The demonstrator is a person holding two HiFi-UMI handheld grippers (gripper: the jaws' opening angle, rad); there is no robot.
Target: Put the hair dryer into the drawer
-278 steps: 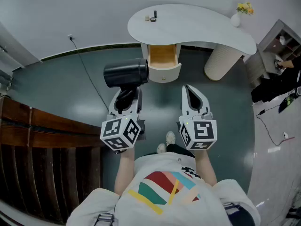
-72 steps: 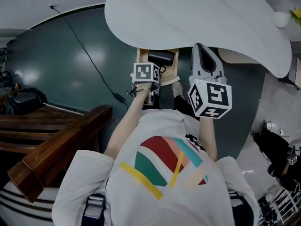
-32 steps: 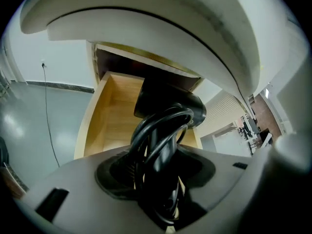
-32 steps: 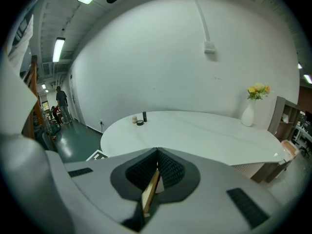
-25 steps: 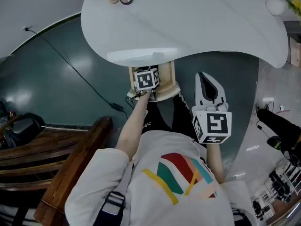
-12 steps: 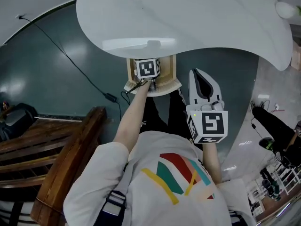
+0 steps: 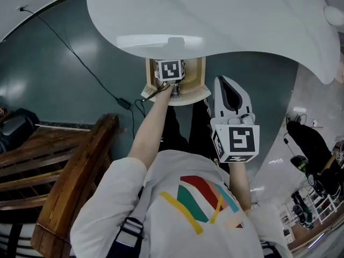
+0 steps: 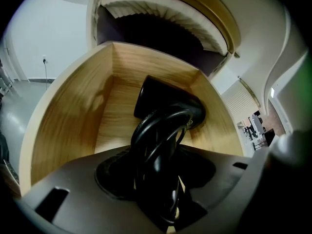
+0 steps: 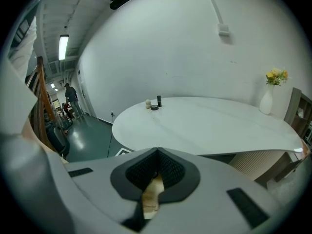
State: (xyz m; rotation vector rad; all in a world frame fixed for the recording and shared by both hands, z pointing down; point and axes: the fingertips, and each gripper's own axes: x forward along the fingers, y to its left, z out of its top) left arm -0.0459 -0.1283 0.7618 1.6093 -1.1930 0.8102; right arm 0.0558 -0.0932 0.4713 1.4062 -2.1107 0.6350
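The black hair dryer (image 8: 165, 106) lies with its barrel down inside the open wooden drawer (image 8: 73, 111). Its handle and coiled cord stand up between the jaws of my left gripper (image 8: 158, 165), which is shut on them. In the head view, the left gripper (image 7: 170, 74) sits in the drawer (image 7: 198, 82) under the white table's edge, and its marker cube hides the dryer. My right gripper (image 7: 224, 81) hangs just right of the drawer front, shut and holding nothing. In its own view the right gripper (image 9: 157, 155) points over the tabletop.
The white curved table (image 7: 242, 20) overhangs the drawer. On it are small items (image 9: 153, 104) and a vase with flowers (image 9: 267, 101). A wooden stair rail (image 7: 70, 165) stands at the left and a black cable (image 7: 91, 63) runs across the green floor. A person (image 9: 70, 99) stands far off.
The left gripper has sunk deeper into the drawer with the hair dryer. The right gripper has come down and a little closer to the drawer front.
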